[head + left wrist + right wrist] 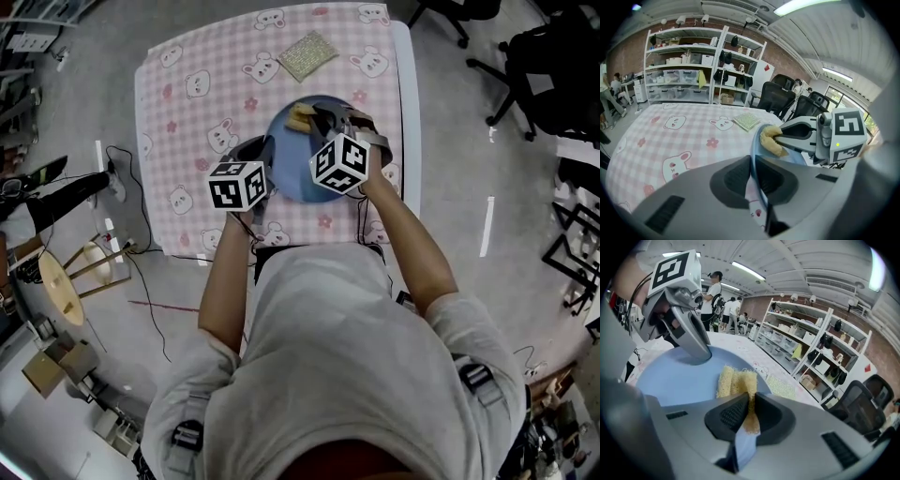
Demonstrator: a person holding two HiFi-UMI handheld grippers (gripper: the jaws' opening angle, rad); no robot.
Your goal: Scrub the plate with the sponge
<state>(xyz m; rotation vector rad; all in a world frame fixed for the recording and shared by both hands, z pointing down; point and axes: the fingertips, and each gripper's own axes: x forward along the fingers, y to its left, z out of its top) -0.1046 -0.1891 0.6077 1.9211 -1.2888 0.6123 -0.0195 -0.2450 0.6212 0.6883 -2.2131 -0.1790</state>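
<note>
A blue plate [292,167] is over the middle of the pink checked tablecloth [187,84]. My left gripper [753,163] is shut on the plate's near left rim [756,174], which shows edge-on between its jaws. From the right, my right gripper [749,405] is shut on a yellow sponge [737,380] that is pressed against the plate's blue face [670,378]. The head view shows the sponge [301,117] at the plate's far edge. The left gripper [696,350] also appears in the right gripper view, clamped on the rim.
A green-yellow scouring pad [307,54] lies on the cloth beyond the plate. The table's right edge [407,112] is close to my right gripper. Office chairs [553,66] stand to the right, a wooden stool [70,281] to the left, and shelves [684,70] beyond the table.
</note>
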